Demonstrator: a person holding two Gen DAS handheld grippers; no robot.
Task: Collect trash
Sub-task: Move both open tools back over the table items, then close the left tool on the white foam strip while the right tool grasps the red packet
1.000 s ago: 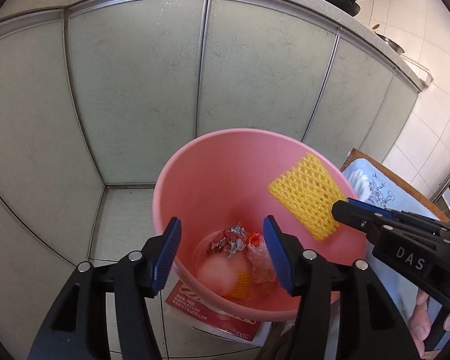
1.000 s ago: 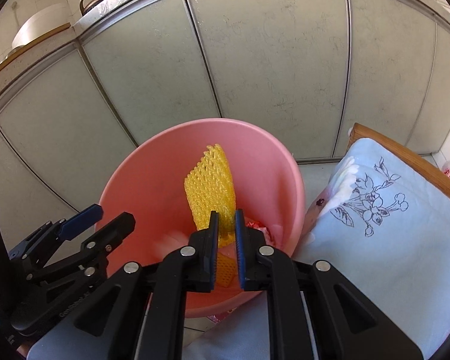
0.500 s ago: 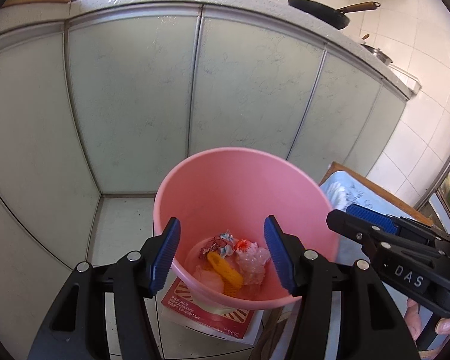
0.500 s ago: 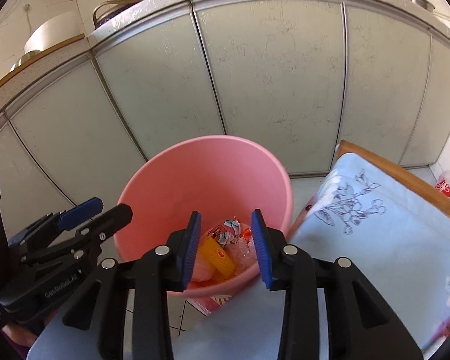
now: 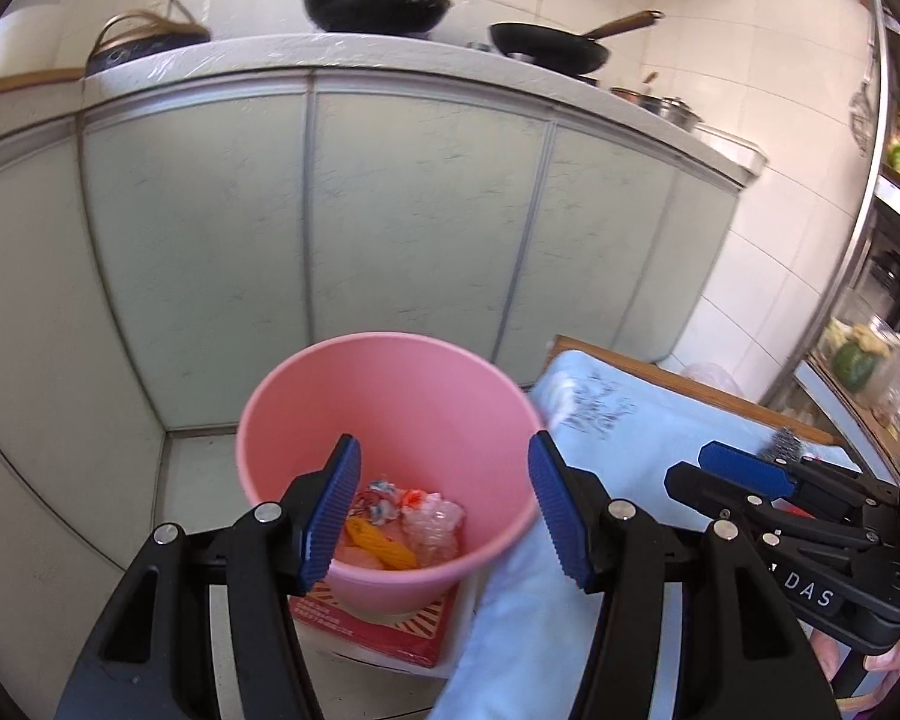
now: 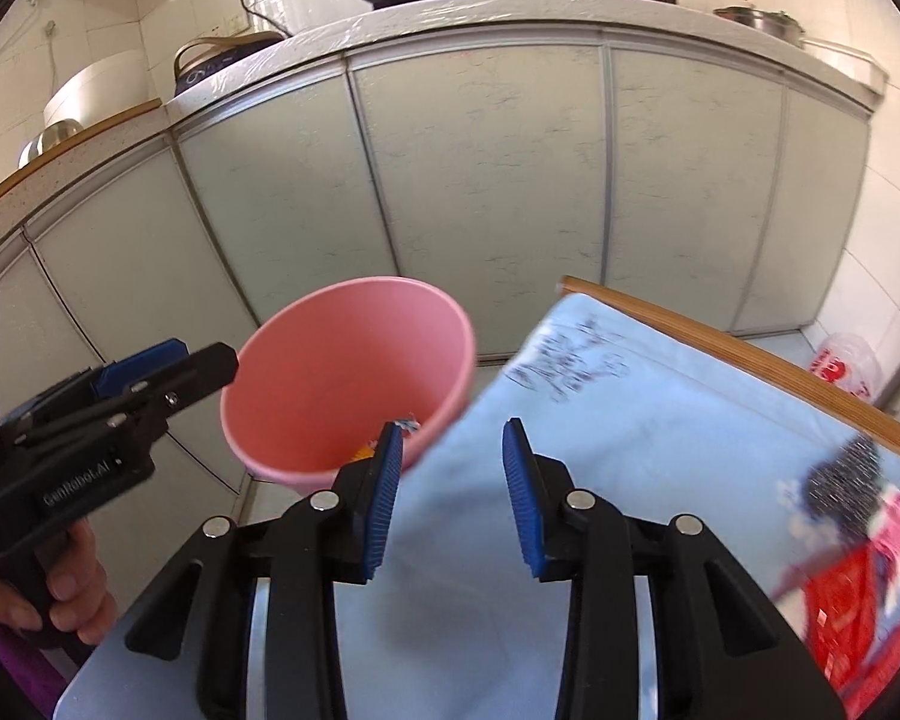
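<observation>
A pink bin (image 5: 390,414) stands on the floor by the cabinets and also shows in the right wrist view (image 6: 342,372). Inside lie a yellow foam net (image 5: 381,549), a clear plastic wad (image 5: 432,525) and coloured wrappers (image 5: 378,495). My left gripper (image 5: 444,516) is open and empty, above the bin's near rim. My right gripper (image 6: 453,498) is open and empty, over the light blue cloth (image 6: 630,480) on the table. A red wrapper (image 6: 852,594) and a dark scrubber (image 6: 846,480) lie on the cloth at the right.
Pale green cabinet doors (image 5: 414,222) stand behind the bin. Black pans (image 5: 378,0) sit on the counter above. A red box (image 5: 378,624) lies under the bin. The table has a wooden edge (image 6: 738,348). A plastic bag (image 6: 840,360) lies on the floor far right.
My right gripper opened and dropped the yellow foam net into the bin. Both grippers pulled back and up from the bin; the right one swung right over the cloth.
</observation>
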